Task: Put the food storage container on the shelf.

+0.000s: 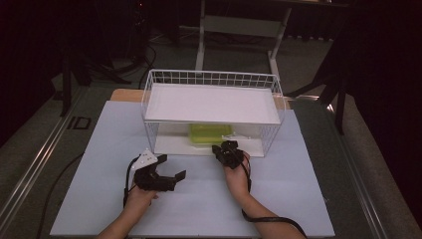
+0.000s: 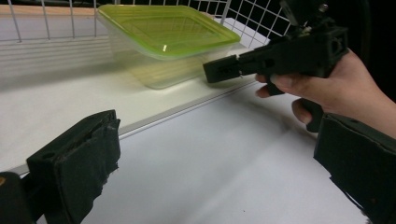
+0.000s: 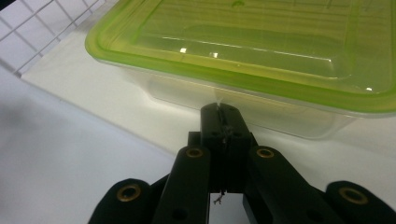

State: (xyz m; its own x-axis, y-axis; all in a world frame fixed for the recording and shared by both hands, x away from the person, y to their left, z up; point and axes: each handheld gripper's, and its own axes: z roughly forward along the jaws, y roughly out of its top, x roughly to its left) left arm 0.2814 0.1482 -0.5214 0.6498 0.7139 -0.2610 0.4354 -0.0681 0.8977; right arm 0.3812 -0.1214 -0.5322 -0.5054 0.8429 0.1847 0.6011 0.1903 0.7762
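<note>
A clear plastic container with a yellow-green lid (image 1: 210, 133) (image 2: 168, 37) (image 3: 261, 46) sits on the bottom board of a white wire basket rack (image 1: 149, 94), under its white shelf. My right gripper (image 1: 217, 148) (image 2: 219, 71) (image 3: 220, 114) is shut with nothing between its jaws. Its tip points at the container's clear front wall, touching it or just short of it; I cannot tell which. My left gripper (image 1: 172, 167) (image 2: 215, 182) rests on the white table sheet, to the left of the right hand. Its jaws stand wide open and empty, aimed toward the container.
The rack's open front faces the person, and its bottom board (image 2: 56, 93) forms a low step above the white table sheet (image 1: 278, 199). Wire mesh walls (image 3: 42, 32) close the rack's sides and back. A cable (image 1: 271, 219) trails from the right hand.
</note>
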